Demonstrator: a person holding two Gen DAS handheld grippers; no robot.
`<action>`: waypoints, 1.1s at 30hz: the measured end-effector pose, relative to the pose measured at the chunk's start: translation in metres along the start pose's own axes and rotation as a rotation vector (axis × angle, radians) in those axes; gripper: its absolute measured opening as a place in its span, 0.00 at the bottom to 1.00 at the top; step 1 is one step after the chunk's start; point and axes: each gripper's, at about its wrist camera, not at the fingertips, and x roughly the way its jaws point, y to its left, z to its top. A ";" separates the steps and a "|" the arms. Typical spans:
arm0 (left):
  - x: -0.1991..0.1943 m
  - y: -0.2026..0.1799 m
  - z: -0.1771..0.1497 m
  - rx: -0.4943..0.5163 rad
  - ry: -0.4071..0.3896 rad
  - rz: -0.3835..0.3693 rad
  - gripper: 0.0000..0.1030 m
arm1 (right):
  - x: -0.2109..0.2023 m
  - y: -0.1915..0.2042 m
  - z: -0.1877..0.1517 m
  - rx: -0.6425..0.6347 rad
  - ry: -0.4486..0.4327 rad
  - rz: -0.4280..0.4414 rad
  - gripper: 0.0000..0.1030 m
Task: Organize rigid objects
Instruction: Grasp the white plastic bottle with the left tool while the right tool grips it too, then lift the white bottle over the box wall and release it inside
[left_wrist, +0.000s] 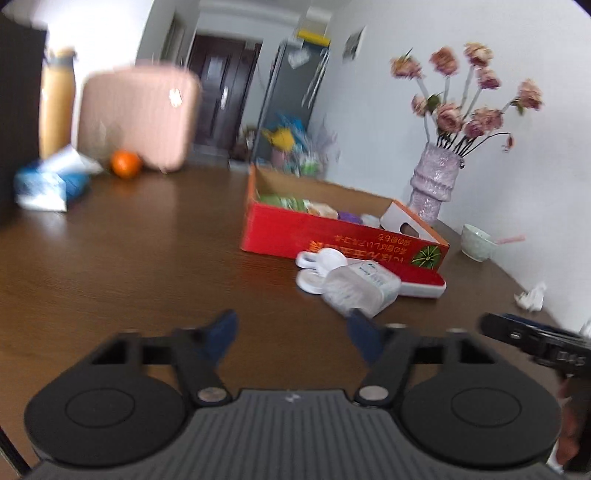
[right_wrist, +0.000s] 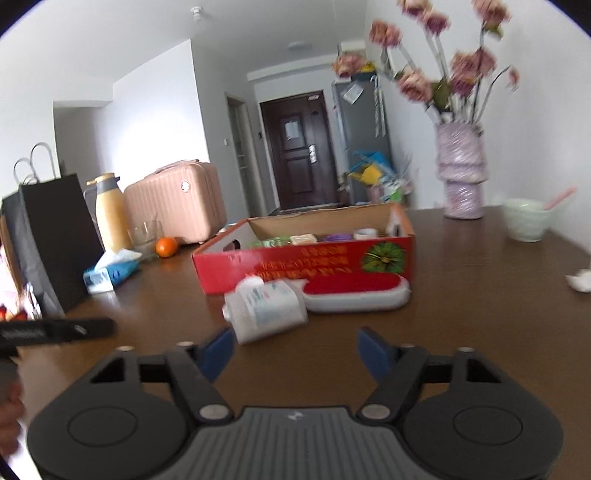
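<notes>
A red cardboard box (left_wrist: 332, 236) (right_wrist: 295, 262) lies open on the brown table with several small items inside. In front of it lie a clear plastic container of cotton swabs (left_wrist: 360, 290) (right_wrist: 266, 308), a red-and-white brush (left_wrist: 421, 282) (right_wrist: 358, 293) and white round clips (left_wrist: 317, 266). My left gripper (left_wrist: 291, 332) hovers open over bare table, its right blue fingertip (left_wrist: 364, 332) just short of the swab container. My right gripper (right_wrist: 295, 350) is open too, with nothing between its fingers; the container lies just beyond its left fingertip (right_wrist: 218, 349).
A pink case (left_wrist: 136, 114) (right_wrist: 177, 201), an orange (left_wrist: 125, 164) (right_wrist: 166, 246), a tissue pack (left_wrist: 48, 181) (right_wrist: 110, 275), a yellow flask (right_wrist: 110, 210) and a black bag (right_wrist: 55, 240) stand at the left. A flower vase (left_wrist: 432, 181) (right_wrist: 461, 173), a pale bowl (left_wrist: 476, 242) (right_wrist: 524, 219) and crumpled paper (left_wrist: 532, 297) are at the right.
</notes>
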 end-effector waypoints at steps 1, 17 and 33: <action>0.017 0.000 0.008 -0.031 0.026 -0.027 0.42 | 0.017 -0.003 0.008 0.013 0.008 0.013 0.51; 0.098 -0.008 0.019 -0.127 0.205 -0.291 0.24 | 0.114 -0.035 0.016 0.283 0.208 0.216 0.23; 0.064 -0.015 -0.004 -0.159 0.226 -0.304 0.30 | 0.068 -0.033 -0.008 0.397 0.174 0.251 0.26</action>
